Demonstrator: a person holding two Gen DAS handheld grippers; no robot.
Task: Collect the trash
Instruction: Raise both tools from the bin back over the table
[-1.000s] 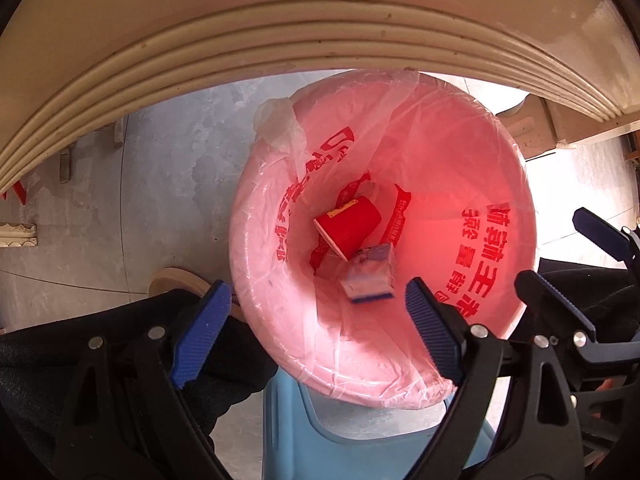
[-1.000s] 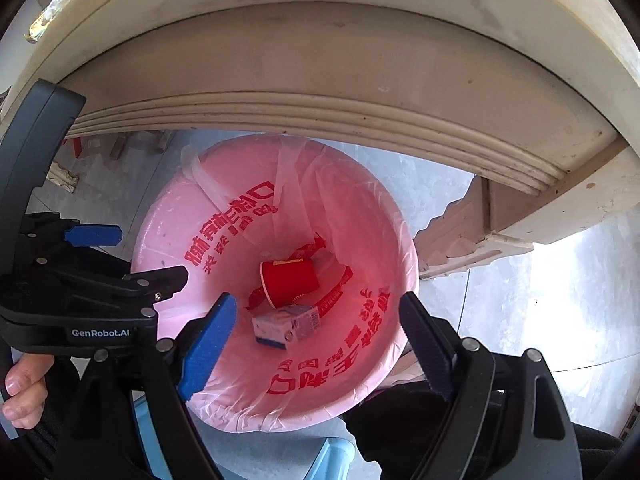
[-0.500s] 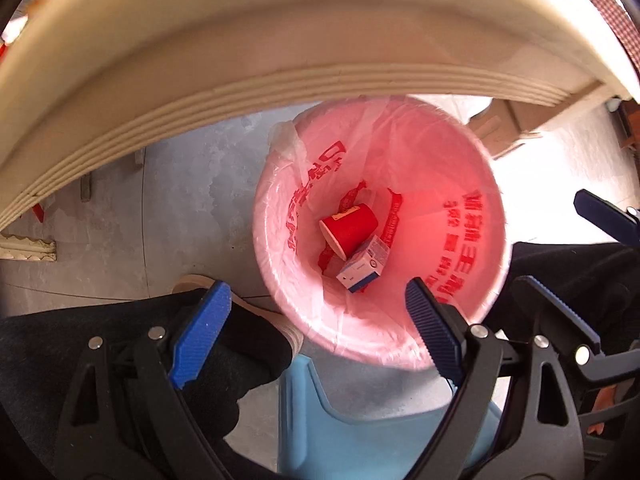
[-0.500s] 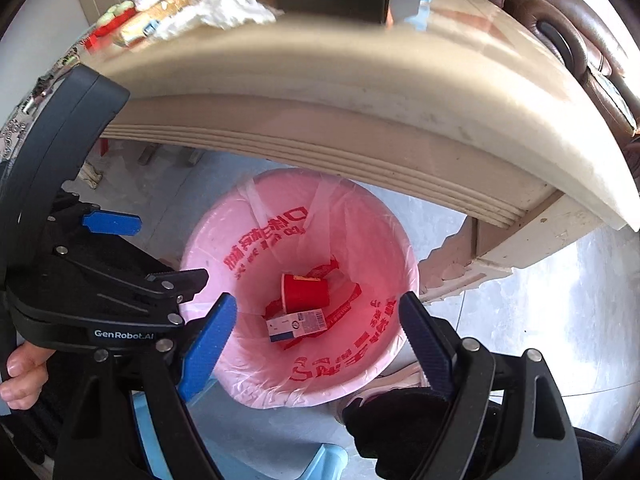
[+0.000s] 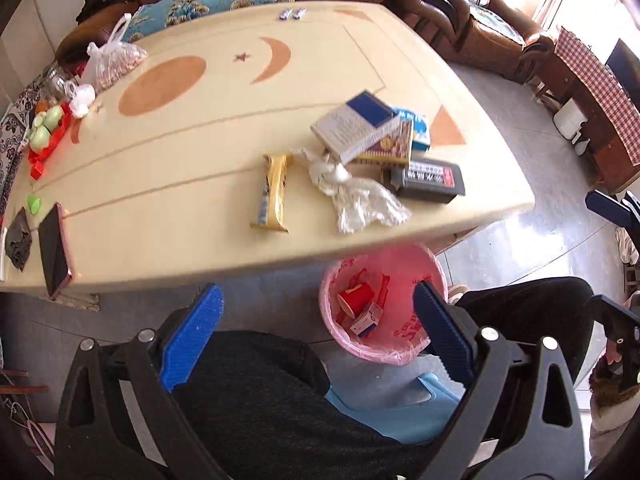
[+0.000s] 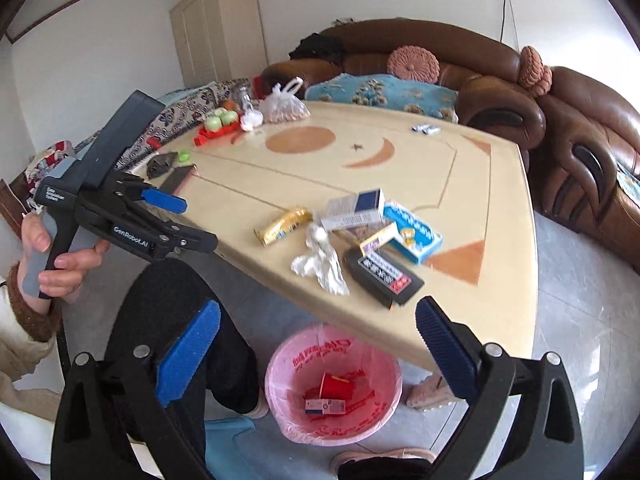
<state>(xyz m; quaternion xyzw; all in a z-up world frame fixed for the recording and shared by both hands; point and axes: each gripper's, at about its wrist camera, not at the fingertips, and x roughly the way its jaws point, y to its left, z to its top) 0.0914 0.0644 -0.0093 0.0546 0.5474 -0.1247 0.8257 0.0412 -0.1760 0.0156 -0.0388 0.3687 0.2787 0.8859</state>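
both tongs spread, empty; crumpled tissue on table ahead, bin below.

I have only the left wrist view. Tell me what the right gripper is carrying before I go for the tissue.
Observer: Nothing. The right gripper is open and empty, and the pink bin shows below, between its fingers.
Operator: Now describe my own tool from outside.
Observer: The right wrist view shows the left gripper from the side. A bare hand with a brown cuff grips its handle.
Operator: Report what stands past the table's far left corner.
Observer: A tall cream cupboard stands against the wall there, out of your frame.
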